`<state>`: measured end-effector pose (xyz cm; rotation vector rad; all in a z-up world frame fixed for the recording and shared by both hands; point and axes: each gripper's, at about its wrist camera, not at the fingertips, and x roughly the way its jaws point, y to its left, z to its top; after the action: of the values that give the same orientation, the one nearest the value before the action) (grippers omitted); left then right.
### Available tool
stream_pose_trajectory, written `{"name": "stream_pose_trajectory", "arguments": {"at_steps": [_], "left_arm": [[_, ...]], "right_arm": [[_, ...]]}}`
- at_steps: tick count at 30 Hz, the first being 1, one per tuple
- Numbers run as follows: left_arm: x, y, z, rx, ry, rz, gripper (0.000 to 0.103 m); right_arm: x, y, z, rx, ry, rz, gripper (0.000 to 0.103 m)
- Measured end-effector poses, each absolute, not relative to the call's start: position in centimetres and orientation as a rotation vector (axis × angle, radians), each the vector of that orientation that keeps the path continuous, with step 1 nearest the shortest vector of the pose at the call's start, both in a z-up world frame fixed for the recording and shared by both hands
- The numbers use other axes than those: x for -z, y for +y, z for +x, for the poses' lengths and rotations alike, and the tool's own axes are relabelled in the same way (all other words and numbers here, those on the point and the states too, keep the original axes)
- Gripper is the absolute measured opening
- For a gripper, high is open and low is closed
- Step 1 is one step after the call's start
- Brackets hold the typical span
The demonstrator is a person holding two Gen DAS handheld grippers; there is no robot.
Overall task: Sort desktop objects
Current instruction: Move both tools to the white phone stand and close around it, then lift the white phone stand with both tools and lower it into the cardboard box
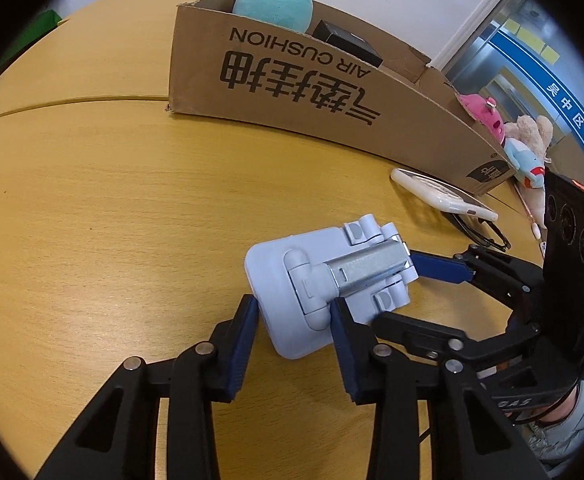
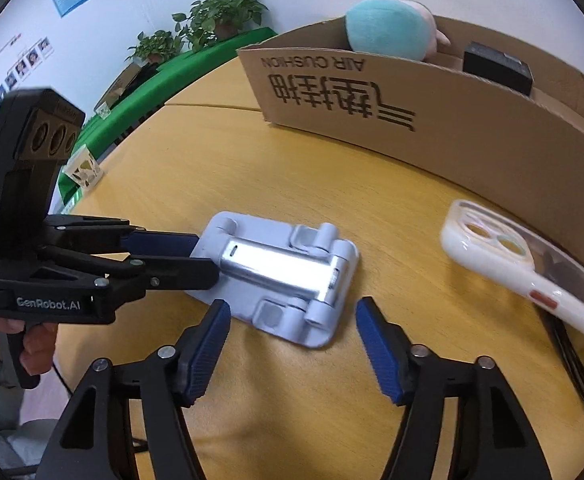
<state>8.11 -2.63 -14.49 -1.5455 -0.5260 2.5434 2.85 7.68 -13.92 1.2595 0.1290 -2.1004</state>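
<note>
A pale blue folded phone stand (image 1: 323, 284) with a silver metal arm lies flat on the wooden table (image 1: 112, 200). My left gripper (image 1: 295, 320) has its blue pads on either side of the stand's near end, closed against it. In the right wrist view the stand (image 2: 280, 276) lies in front of my right gripper (image 2: 292, 312), which is open around the stand's near end without touching it. The left gripper (image 2: 196, 256) reaches in from the left and grips the stand's far end.
A long cardboard box (image 1: 311, 92) stands behind, holding a teal plush (image 1: 274, 0) and a black box (image 1: 347, 42). A white phone case (image 2: 523, 268) and black glasses (image 1: 479, 232) lie at right. Plush toys (image 1: 519, 144) sit past the box's end.
</note>
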Motion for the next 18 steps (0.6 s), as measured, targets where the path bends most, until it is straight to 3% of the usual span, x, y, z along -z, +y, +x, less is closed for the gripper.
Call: {"name": "stream_pose_trajectory", "arguments": {"at_steps": [4, 12, 18], "left_arm": [[14.4, -2.5, 8.0, -2.551, -0.529, -1.549, 0.036], [13.0, -1.3, 7.8, -2.575, -0.516, -1.51, 0.035], [8.5, -0.1, 7.4, -2.648, -0.426, -1.38, 0.035]], "right_arm": [[13.9, 7.9, 2.8, 2.135, 0.125, 1.256, 0.046], [13.1, 9.2, 3.0, 2.172, 0.064, 1.221, 0.046], [9.4, 10.4, 3.2, 2.248, 0.028, 1.096, 0.046]]}}
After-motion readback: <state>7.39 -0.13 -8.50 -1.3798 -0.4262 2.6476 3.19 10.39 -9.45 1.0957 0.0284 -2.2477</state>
